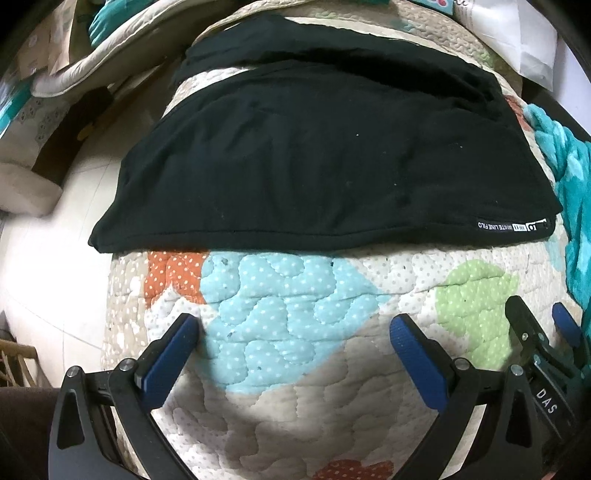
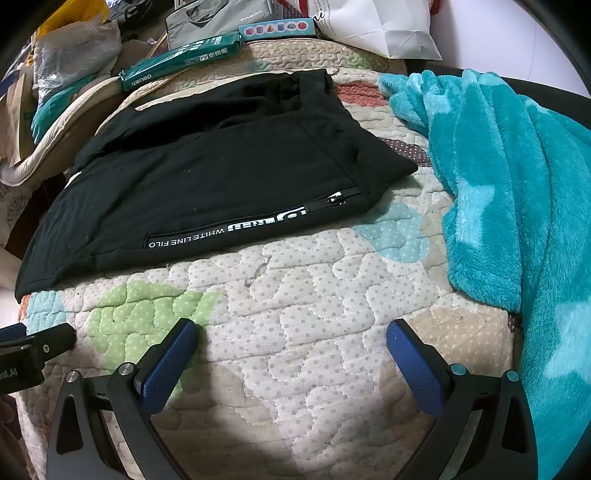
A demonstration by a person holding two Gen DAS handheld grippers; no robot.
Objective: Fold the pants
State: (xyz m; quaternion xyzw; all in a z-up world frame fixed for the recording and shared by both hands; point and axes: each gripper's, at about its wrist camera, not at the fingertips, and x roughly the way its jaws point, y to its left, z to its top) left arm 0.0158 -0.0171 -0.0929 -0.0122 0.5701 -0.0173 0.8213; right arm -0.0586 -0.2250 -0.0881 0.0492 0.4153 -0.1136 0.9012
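Observation:
The black pants (image 1: 325, 162) lie folded flat on a quilted bedspread (image 1: 288, 295), with a white-lettered label near their front right corner. They also show in the right wrist view (image 2: 221, 177), with a zip pocket beside the label. My left gripper (image 1: 295, 328) is open and empty over the quilt, short of the pants' near edge. My right gripper (image 2: 291, 332) is open and empty too, just right of the left one; it shows in the left wrist view (image 1: 539, 317). Neither touches the pants.
A teal fleece blanket (image 2: 509, 177) is heaped at the right. Boxes, a green paper pack (image 2: 181, 59), a white bag (image 2: 380, 26) and plastic bags crowd the far side. The bed edge and pale floor (image 1: 48, 266) lie to the left.

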